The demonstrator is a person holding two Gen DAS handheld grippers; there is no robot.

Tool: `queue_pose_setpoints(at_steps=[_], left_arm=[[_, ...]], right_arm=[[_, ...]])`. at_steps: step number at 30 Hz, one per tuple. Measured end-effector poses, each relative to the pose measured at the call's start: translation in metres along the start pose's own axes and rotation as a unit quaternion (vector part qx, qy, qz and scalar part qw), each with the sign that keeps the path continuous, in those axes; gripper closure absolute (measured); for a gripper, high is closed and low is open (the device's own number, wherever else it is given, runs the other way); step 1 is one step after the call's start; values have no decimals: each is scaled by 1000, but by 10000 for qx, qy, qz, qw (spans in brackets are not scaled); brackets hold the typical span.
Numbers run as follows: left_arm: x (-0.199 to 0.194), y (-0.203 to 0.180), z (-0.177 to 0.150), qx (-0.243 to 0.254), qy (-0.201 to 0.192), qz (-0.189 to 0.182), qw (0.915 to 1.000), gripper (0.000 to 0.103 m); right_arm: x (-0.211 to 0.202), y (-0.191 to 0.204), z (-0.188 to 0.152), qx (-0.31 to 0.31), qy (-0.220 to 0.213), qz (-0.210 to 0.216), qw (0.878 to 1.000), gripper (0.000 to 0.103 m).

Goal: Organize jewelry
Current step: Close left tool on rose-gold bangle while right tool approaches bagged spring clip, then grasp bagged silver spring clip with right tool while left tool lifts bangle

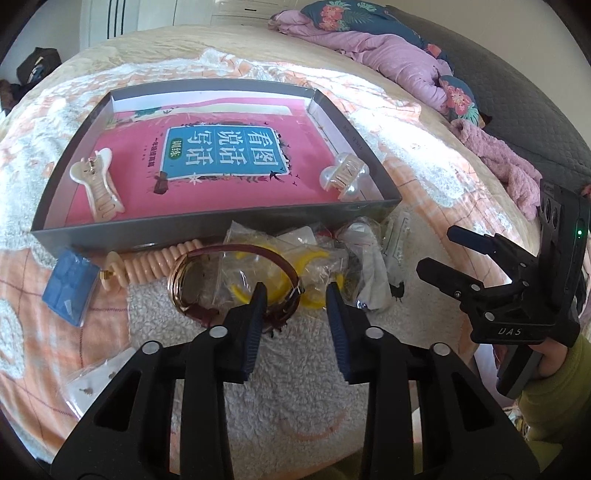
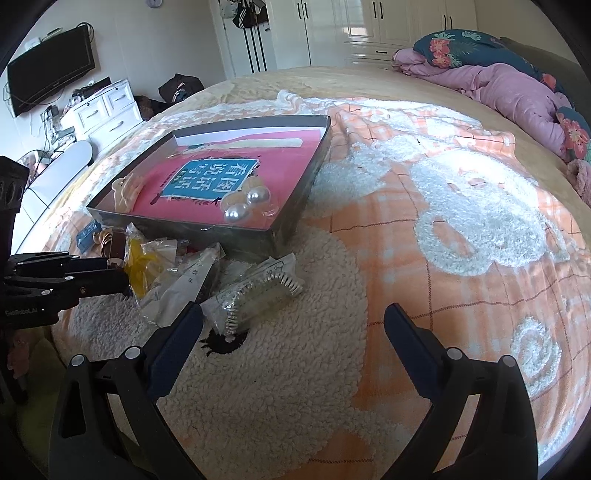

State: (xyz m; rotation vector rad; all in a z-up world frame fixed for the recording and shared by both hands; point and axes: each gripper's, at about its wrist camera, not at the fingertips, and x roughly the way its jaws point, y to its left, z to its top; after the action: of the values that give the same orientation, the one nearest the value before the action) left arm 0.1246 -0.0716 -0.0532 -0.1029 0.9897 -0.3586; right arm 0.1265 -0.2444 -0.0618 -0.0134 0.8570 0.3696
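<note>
The left gripper [image 1: 295, 291] is sitting narrowed around the dark red strap of a watch [image 1: 207, 284]; whether its pads are pressing it cannot be told. The watch is lying on the blanket [image 2: 443, 206], just outside the near wall of the gray box [image 1: 207, 227]. The right gripper [image 2: 295, 317] is hanging released, jaws wide, holding nothing.

Sunlit bedroom. Wide bed under peach-and-white fleecy blanket [image 2: 424, 206]. Rumpled lilac quilt [image 2: 517, 88] far right. White panelled wardrobe doors [image 2: 369, 26] beyond. Black wall-mounted television [image 2: 50, 68] far left, above white drawer cabinet [image 2: 107, 107].
</note>
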Motion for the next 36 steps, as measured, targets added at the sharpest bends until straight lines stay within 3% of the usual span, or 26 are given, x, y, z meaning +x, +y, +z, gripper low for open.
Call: queue_pose_setpoints(at_steps=[4, 15, 22, 24, 25, 26, 36], left_arm=[[1, -2, 4, 103, -52, 43, 9999, 98], [-21, 13, -1, -170, -328, -211, 9991, 99], [-43, 27, 0, -355, -594, -183, 9974, 99], [-50, 33, 1, -443, -672, -194, 9966, 99], [-52, 34, 1, -467, -700, -195, 9963, 99], [-54, 36, 1, -491, -728, -194, 9960, 99], [-78, 52, 0, -682, -992, -193, 9925, 98]], right_arm=[[9, 0, 2, -83, 93, 54, 9999, 5], [31, 13, 8, -660, 283, 108, 9974, 4], [42, 21, 12, -1089, 209, 58, 9938, 4], [41, 23, 11, -1212, 132, 128, 9925, 10], [39, 25, 10, -1274, 122, 232, 9915, 27], [38, 26, 9, -1331, 129, 249, 9907, 36], [11, 22, 9, -1189, -129, 249, 9925, 42]])
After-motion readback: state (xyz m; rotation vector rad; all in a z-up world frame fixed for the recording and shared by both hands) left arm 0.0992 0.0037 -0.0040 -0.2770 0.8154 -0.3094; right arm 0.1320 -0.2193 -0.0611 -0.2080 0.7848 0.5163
